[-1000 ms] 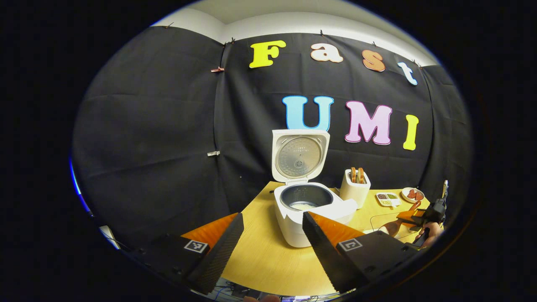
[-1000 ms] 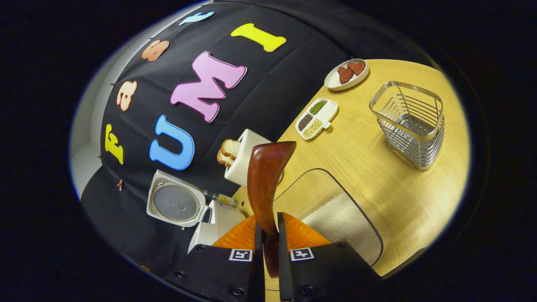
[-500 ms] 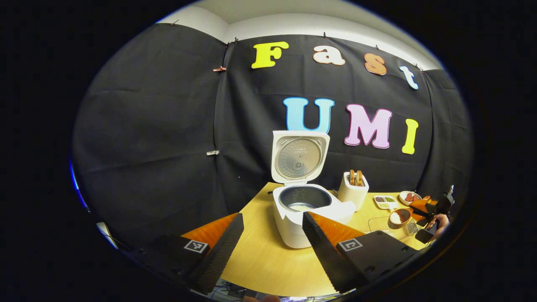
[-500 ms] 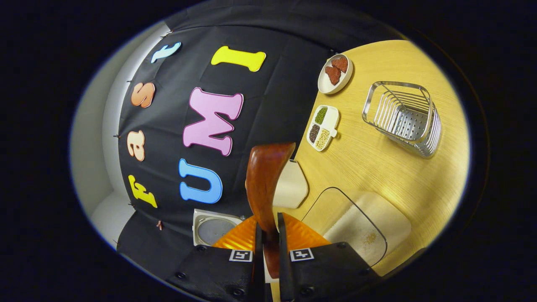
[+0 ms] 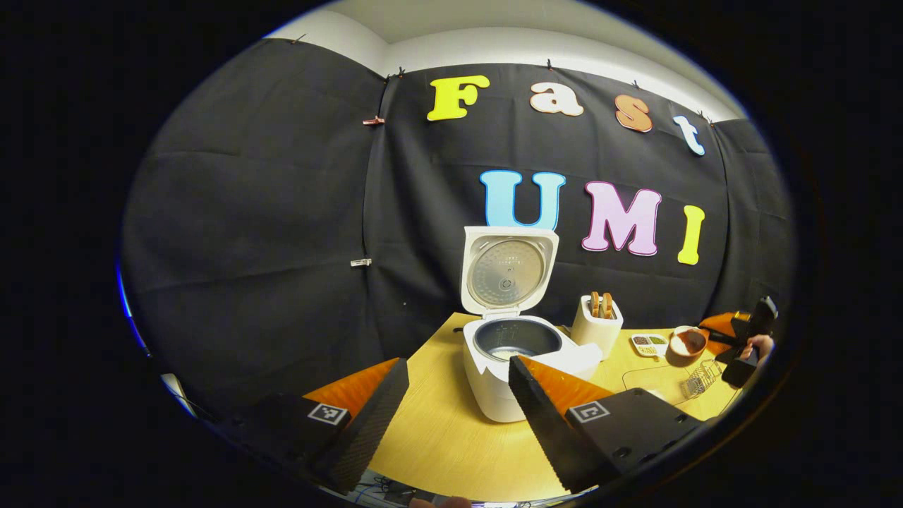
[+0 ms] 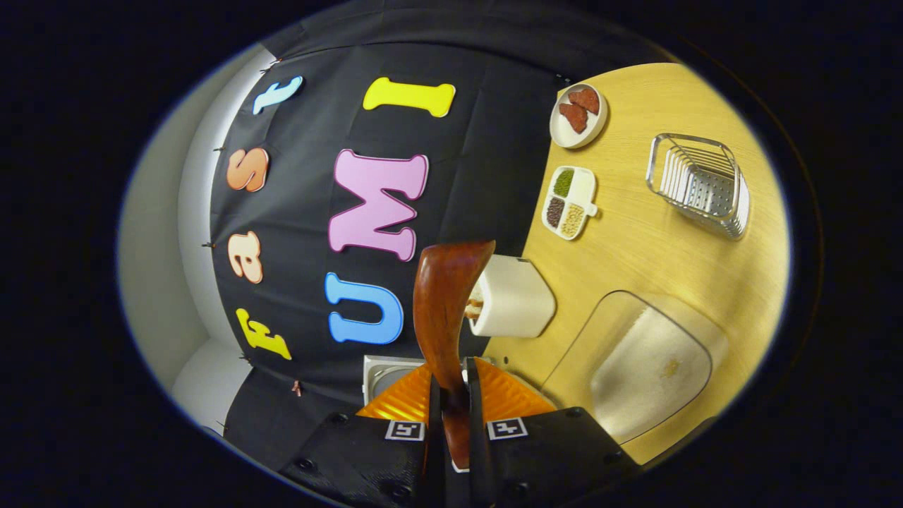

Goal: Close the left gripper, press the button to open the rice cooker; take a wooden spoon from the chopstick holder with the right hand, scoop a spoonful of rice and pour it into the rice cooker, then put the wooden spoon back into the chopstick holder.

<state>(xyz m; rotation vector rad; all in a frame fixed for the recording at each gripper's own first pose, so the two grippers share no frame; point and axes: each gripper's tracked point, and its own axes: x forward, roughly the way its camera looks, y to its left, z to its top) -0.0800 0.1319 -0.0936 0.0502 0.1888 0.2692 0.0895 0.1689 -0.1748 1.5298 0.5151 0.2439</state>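
Observation:
The white rice cooker [image 5: 494,381] stands on the wooden table with its lid [image 5: 508,267] raised and its dark pot [image 5: 517,339] exposed. My left gripper [image 5: 455,416] hangs open in front of it, touching nothing. My right gripper [image 6: 451,416] is shut on the handle of the brown wooden spoon [image 6: 444,303]. In the left gripper view the wooden spoon [image 5: 688,342] hovers at the far right, bowl facing me, above the clear rice container [image 5: 649,377]; I cannot tell if rice is in it. The wire chopstick holder [image 6: 700,185] stands empty.
A white toaster [image 6: 515,305] with bread stands between the cooker and a small divided dish of seeds [image 6: 570,203]. A round plate [image 6: 578,106] with red pieces sits by the wall. The clear rice container [image 6: 649,367] lies below the spoon. A hand [image 5: 762,346] holds the right gripper.
The right gripper has risen from the rice container with the spoon and rolled on its side, the spoon bowl turning to face the left gripper. The left gripper has barely moved.

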